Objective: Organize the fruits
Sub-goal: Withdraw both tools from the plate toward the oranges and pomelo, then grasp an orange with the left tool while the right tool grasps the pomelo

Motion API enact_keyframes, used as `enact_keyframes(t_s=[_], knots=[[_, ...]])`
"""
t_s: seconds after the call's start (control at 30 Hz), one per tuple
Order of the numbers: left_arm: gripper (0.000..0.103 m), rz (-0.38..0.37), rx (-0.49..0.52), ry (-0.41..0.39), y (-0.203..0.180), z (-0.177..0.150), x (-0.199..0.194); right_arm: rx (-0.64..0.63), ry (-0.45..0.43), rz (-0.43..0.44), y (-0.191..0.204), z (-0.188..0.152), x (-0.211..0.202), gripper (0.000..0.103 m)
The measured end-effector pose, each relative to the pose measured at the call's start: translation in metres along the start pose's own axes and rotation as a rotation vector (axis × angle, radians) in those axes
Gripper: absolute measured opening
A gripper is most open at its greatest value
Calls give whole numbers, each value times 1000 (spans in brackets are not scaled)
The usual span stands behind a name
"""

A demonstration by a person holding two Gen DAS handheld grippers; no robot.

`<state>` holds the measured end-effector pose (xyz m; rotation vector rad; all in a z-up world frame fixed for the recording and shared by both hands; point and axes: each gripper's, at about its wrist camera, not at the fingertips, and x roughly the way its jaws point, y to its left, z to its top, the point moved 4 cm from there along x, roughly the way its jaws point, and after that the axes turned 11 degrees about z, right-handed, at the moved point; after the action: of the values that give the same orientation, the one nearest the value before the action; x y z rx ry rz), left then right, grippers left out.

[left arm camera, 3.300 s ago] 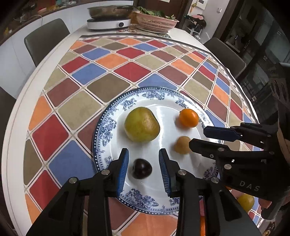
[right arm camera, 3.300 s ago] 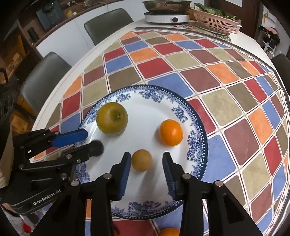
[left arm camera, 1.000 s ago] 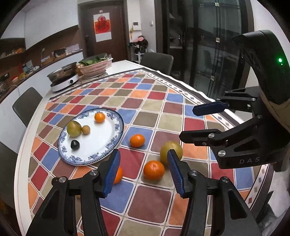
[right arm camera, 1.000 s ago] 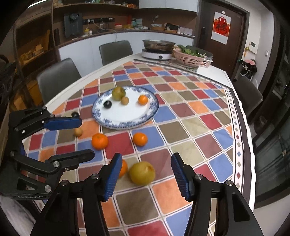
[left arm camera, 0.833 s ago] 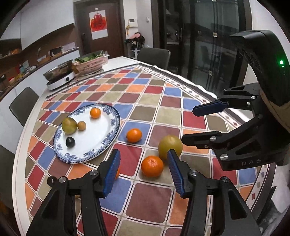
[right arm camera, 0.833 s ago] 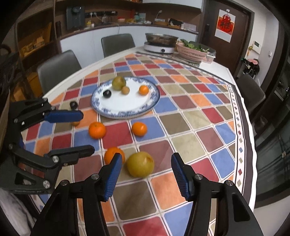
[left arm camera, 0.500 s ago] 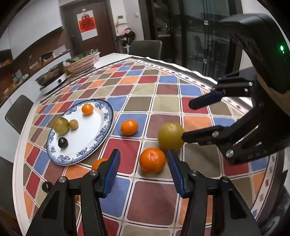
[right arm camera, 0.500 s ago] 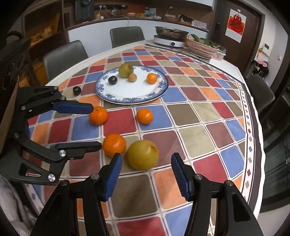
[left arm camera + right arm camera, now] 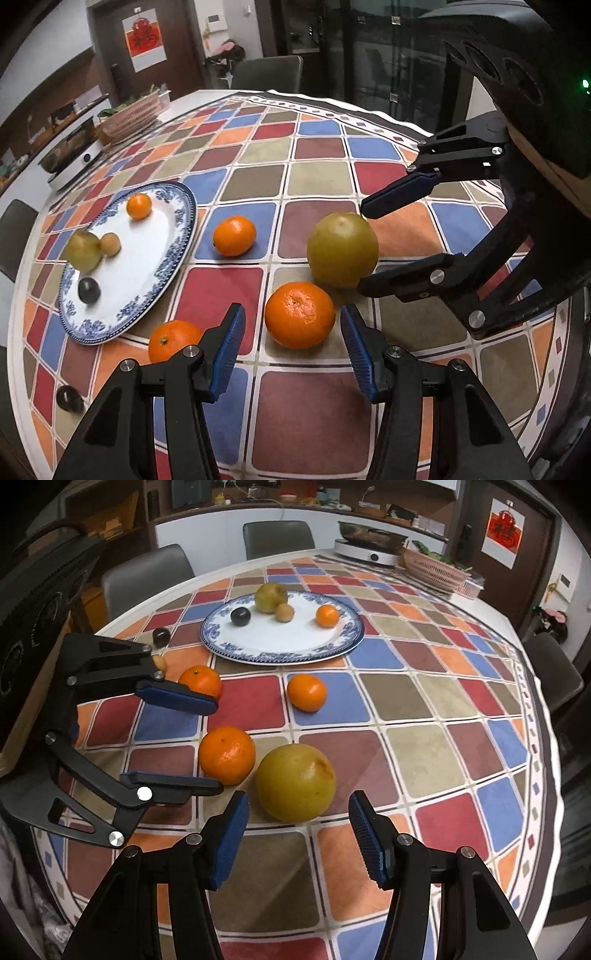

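Left gripper (image 9: 291,347) jaws apart and empty, large orange (image 9: 300,315) dead ahead between the pads; right gripper (image 9: 299,836) likewise agape, yellow-green pear (image 9: 296,782) just forward; plate (image 9: 343,642) well beyond

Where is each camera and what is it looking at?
Left wrist: sits on the left gripper, looking down past its open jaws at an orange; the right gripper shows at the side.
Right wrist: sits on the right gripper, looking down at the pear; the left gripper shows at the side.
Shared: the plate and the loose fruit.
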<state>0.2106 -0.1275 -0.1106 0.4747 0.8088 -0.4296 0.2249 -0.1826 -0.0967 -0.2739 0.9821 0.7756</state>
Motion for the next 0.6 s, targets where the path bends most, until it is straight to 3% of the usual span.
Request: enact_keyframes(t_s=[0.2, 0.4, 0.6], knots=[[49, -35, 22, 28, -2, -5, 8, -29, 10, 28, 0, -1, 9, 57], [41, -69, -2, 31, -1, -5, 12, -36, 25, 41, -4, -1, 17, 57], [40, -60, -55, 34, 5, -9, 5, -28, 15, 49, -5, 0, 19, 57]])
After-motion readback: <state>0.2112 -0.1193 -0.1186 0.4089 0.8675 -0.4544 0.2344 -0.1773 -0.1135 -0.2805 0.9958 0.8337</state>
